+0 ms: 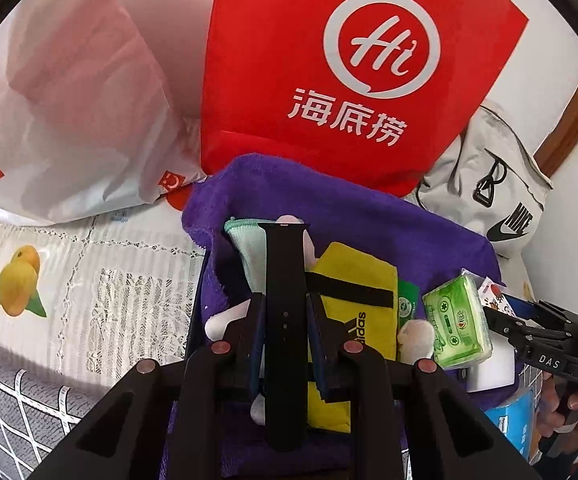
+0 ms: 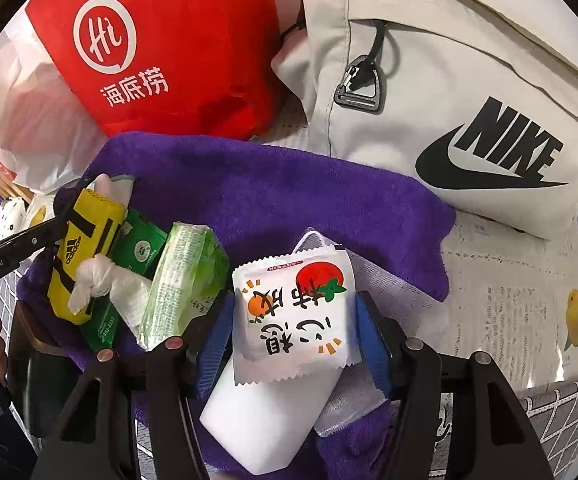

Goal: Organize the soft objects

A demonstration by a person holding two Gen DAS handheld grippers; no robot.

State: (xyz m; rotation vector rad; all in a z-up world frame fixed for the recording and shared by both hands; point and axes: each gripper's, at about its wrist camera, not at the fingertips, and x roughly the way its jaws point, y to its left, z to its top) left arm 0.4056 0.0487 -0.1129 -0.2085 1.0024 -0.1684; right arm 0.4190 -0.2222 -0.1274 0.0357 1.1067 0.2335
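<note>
A purple towel (image 1: 329,208) (image 2: 289,184) lines a container holding soft things. My left gripper (image 1: 285,312) is shut on a black watch strap (image 1: 285,280) and holds it above a yellow adidas cloth (image 1: 353,292) (image 2: 85,240) and a mint cloth (image 1: 245,240). My right gripper (image 2: 293,316) stands around a white tomato-print packet (image 2: 293,312); its blue pads touch the packet's sides. Under the packet lies a white sponge block (image 2: 265,420). A green tissue pack (image 1: 457,320) (image 2: 181,280), a knotted white tissue (image 2: 97,284) and a dark green sachet (image 2: 141,248) lie between the grippers.
A red bag (image 1: 329,60) (image 2: 161,40), a white plastic bag (image 1: 69,100) and a grey Nike backpack (image 2: 469,100) (image 1: 489,200) stand behind the towel. A lemon-print tablecloth (image 1: 69,280) covers the table. The right gripper also shows in the left wrist view (image 1: 529,328).
</note>
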